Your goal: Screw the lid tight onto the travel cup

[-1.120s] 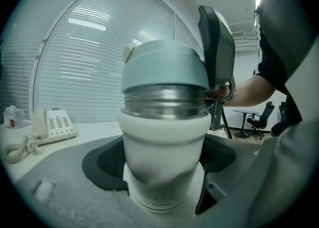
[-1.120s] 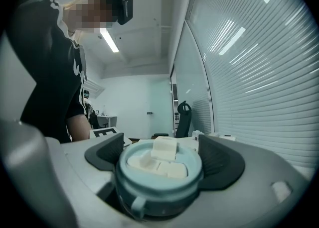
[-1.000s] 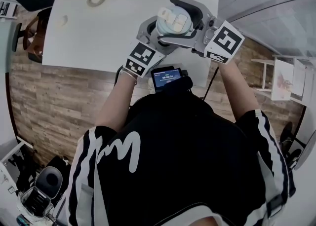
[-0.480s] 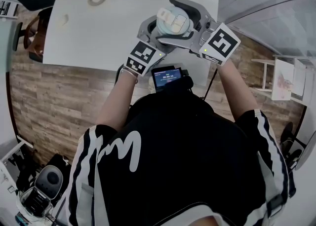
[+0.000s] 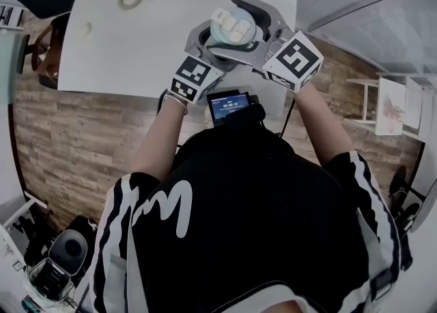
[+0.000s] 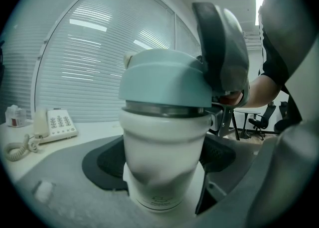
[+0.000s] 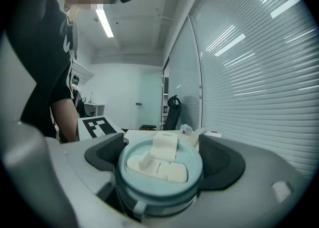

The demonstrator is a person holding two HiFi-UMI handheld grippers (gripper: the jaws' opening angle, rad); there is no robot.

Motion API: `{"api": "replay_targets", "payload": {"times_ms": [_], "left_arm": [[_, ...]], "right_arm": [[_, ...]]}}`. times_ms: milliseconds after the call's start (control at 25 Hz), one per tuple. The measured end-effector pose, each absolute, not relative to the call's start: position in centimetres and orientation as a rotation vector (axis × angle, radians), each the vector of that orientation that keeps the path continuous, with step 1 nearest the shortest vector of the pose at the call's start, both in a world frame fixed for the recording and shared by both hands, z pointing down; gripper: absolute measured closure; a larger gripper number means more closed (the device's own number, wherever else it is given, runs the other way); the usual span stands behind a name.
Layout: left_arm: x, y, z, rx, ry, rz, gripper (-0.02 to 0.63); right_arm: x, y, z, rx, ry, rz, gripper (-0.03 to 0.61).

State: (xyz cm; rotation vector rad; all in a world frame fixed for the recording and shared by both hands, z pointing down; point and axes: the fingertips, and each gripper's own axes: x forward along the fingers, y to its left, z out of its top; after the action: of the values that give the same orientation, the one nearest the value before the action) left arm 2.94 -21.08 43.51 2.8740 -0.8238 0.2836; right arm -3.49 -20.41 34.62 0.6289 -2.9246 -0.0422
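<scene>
White table fills the upper part of the head view, with wooden floor below it and closed window blinds behind in both gripper views. At the upper left of the table lies a cream telephone with a coiled cord; its key pad shows, but the signs on the keys are too small to read.

In the upper middle of the head view, over the right part of the table, is the travel cup, upright. It has a white body, and a small dark logo with a line of print sits low on it, too blurred to read. The left gripper is clamped on this body, one dark pad at each side of it.

On the mouth of the cup sits the lid, pale blue-green with a cream flip tab on top and a metal ring just under it. The right gripper grasps the lid, its jaws wide and both pads against the rim.

Each gripper carries a cube with black and white square markers. A small screen at the chest of the person shows light digits, which I cannot read
</scene>
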Motion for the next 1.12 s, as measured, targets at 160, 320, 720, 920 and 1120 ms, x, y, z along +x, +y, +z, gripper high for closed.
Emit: {"api": "replay_targets", "payload": {"times_ms": [160,320,720,920,1120], "left_arm": [[2.9,-21.0,43.5,2.874,-0.835,0.278,0.179],[2.9,-21.0,43.5,2.873,-0.848,0.279,0.179],[2.8,-21.0,43.5,2.859,-0.865,0.265,0.179],[2.9,-20.9,43.4,2.850,-0.867,0.257,0.179],[2.8,-21.0,43.4,2.865,-0.897,0.258,0.179]], "right_arm": [[-3.5,-20.5,34.8,0.715,-2.884,-0.030,0.109],[-3.2,-20.7,34.9,0.802,-2.854,-0.002,0.109],[-2.9,-21.3,34.9,1.023,-2.777,-0.004,0.109],[-2.6,-21.3,34.8,1.096,-2.750,-0.013,0.112],[-2.3,-21.2,34.9,1.181,-2.720,0.007,0.115]]}}
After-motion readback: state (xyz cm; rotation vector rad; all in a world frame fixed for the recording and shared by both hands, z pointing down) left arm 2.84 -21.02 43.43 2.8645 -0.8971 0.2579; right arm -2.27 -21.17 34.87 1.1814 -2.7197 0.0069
